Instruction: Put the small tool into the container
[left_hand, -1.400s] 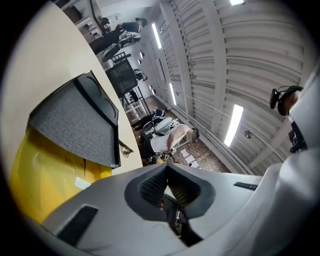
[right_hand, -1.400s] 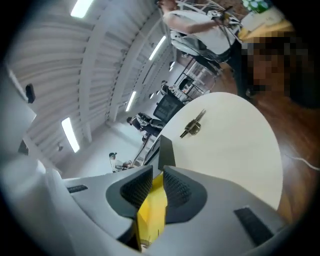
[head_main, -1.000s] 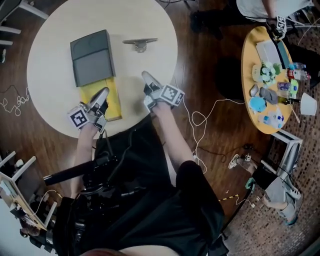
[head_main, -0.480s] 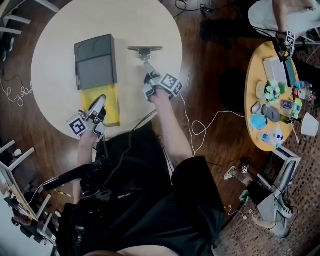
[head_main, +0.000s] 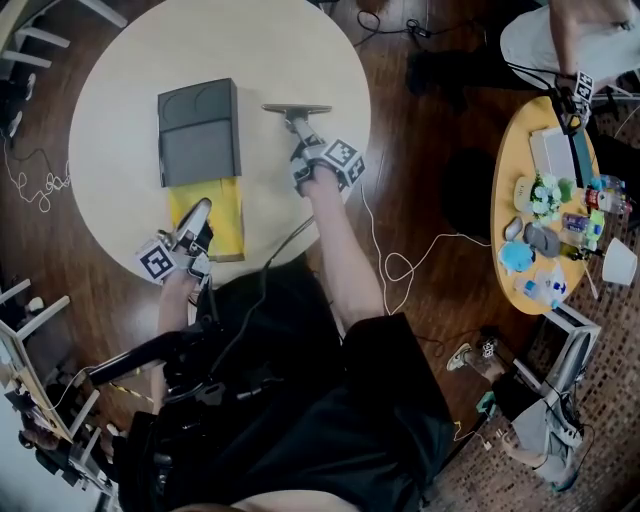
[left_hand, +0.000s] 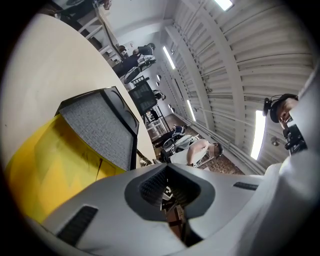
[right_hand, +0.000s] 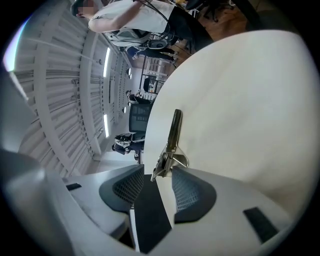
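Here my right gripper (head_main: 297, 128) reaches across the round table (head_main: 110, 70) to the small tool (head_main: 295, 108), a thin metal bar with a folded bracket at its near end. It lies flat on the bare top, well apart from the container (head_main: 198, 125) to its left. My right jaws have just been opening and stand wide; the bracket end sits between their tips, but neither pad presses on it, so nothing is held yet. My left gripper (head_main: 200, 212) rests over the yellow tray (head_main: 215, 195) that juts out toward me from under the container's grey lid; its jaws are together with nothing between them. The risks, as I judge them, are these. The tool is thin and lies flush on a smooth surface, so jaws closing too high may skate over it or nudge it away. A grip on the bracket alone leaves the long bar free to swing or droop. It could then twist out on the way over, or catch the container's wall instead of dropping in.
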